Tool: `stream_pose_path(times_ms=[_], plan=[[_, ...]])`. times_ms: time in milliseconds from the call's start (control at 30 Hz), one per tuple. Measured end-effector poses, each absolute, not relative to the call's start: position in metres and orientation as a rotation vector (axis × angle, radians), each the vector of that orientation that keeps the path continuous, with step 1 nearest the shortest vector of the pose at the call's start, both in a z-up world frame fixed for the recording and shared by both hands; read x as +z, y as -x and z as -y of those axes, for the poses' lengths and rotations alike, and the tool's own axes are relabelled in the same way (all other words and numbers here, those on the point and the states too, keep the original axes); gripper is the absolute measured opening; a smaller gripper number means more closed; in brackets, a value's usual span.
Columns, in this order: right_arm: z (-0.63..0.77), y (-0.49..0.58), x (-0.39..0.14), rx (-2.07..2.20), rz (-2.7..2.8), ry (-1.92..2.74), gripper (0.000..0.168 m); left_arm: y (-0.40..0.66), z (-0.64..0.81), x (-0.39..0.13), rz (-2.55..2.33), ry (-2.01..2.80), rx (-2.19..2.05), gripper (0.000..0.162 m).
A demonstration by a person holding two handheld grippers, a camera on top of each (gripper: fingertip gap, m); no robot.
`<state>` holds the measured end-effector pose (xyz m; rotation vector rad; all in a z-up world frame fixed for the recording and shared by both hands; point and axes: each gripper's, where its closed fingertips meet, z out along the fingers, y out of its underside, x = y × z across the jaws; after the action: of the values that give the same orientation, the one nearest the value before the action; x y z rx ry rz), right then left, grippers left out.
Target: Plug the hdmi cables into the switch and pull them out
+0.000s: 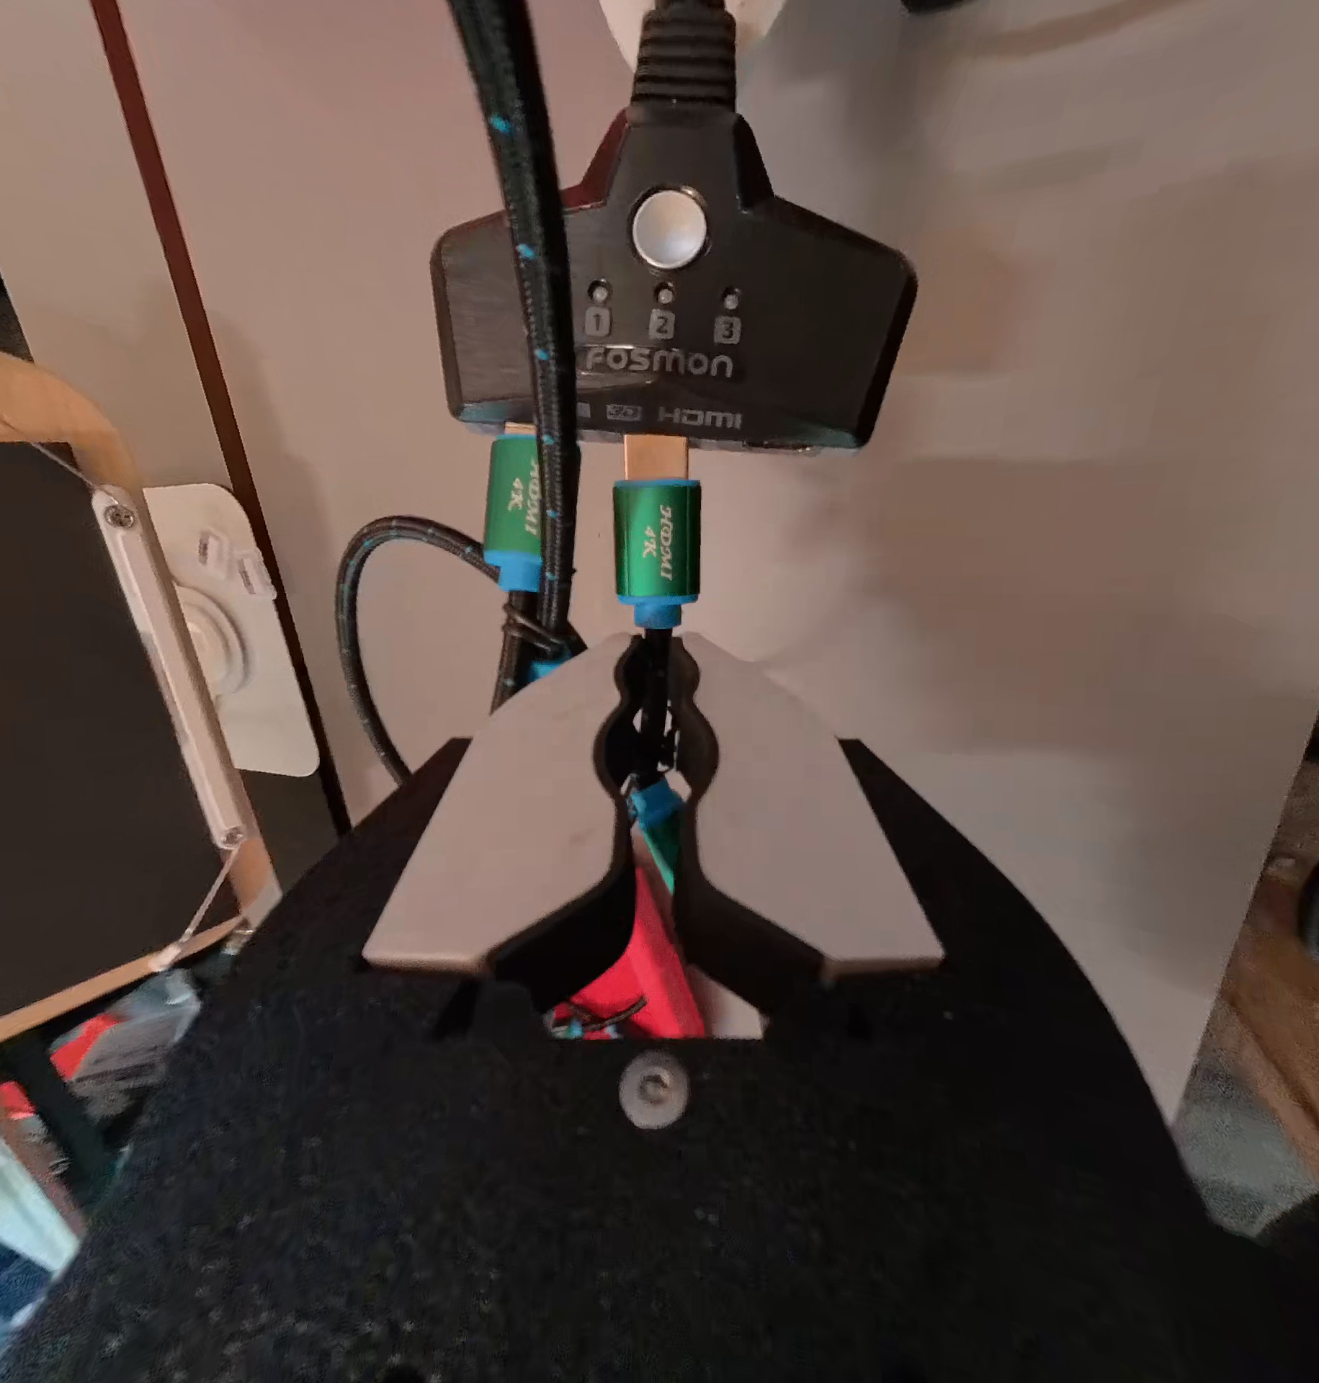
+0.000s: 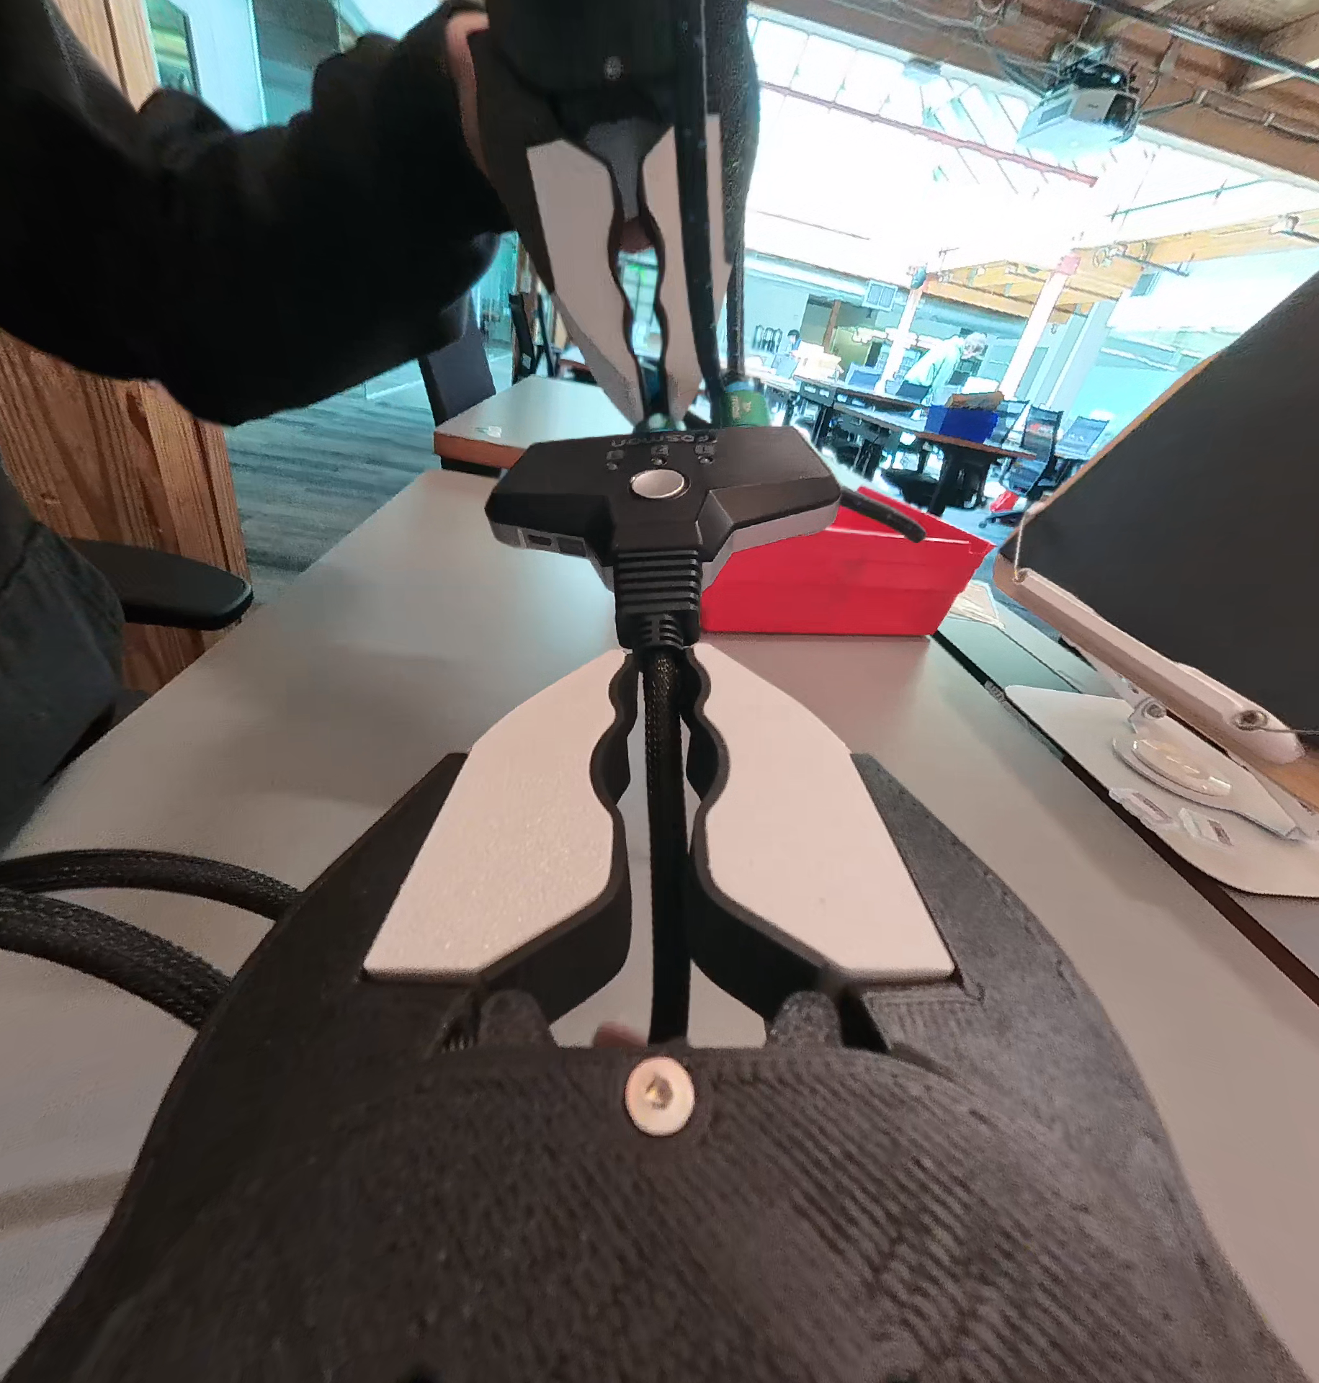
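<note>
The black HDMI switch (image 1: 671, 314) hangs above the white table, held by its braided pigtail cable (image 2: 664, 786), on which my right gripper (image 2: 660, 658) is shut just behind the strain relief. The switch also shows in the right wrist view (image 2: 664, 494). Two green HDMI plugs sit at its ports. The left plug (image 1: 514, 516) is almost fully in. The middle plug (image 1: 656, 546) is part way in, with gold metal showing. My left gripper (image 1: 656, 643) is shut on the cable right behind the middle plug. The right port (image 1: 791, 447) is empty.
A black-and-blue braided cable (image 1: 536, 262) crosses the switch's left side. A red bin (image 2: 828, 584) stands on the table (image 2: 417, 673) beyond the switch. A black panel on a white mount (image 2: 1202, 486) stands to the right. A person's dark sleeve (image 2: 267, 224) holds the left gripper (image 2: 656, 404).
</note>
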<state>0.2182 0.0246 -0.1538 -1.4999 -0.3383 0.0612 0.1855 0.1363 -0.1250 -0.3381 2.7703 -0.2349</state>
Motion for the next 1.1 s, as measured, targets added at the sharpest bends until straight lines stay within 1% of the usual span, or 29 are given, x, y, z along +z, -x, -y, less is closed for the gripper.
stream_pose_path(times_ms=[33, 267, 400, 467, 600, 833, 967, 1033, 1100], plan=[[-0.025, -0.218, -0.156, 0.054, 0.342, 1.518, 0.011, -0.186, -0.137, -0.125, -2.78, 0.293, -0.208, 0.005], [-0.028, -0.219, -0.158, 0.025, 0.342, 1.556, 0.011, -0.19, -0.138, -0.12, -2.787, 0.198, -0.061, 0.005], [-0.034, -0.222, -0.167, -0.05, 0.353, 1.65, 0.011, -0.194, -0.145, -0.124, -2.758, 0.175, 0.151, 0.005], [-0.035, -0.225, -0.175, -0.097, 0.36, 1.71, 0.011, -0.196, -0.142, -0.121, -2.732, 0.172, 0.139, 0.005], [-0.031, -0.229, -0.167, -0.109, 0.329, 1.674, 0.011, -0.201, -0.13, -0.111, -2.697, 0.238, -0.166, 0.004], [-0.028, -0.231, -0.161, -0.1, 0.307, 1.65, 0.011, -0.201, -0.131, -0.128, -2.633, 0.227, -0.618, 0.004], [-0.029, -0.23, -0.16, -0.098, 0.309, 1.647, 0.011, -0.201, -0.134, -0.136, -2.578, 0.25, -0.762, 0.005], [-0.03, -0.232, -0.163, -0.105, 0.302, 1.659, 0.011, -0.204, -0.135, -0.132, -2.506, 0.274, -0.827, 0.006], [-0.028, -0.236, -0.162, -0.111, 0.281, 1.648, 0.011, -0.203, -0.129, -0.118, -2.435, 0.317, -1.023, 0.005]])
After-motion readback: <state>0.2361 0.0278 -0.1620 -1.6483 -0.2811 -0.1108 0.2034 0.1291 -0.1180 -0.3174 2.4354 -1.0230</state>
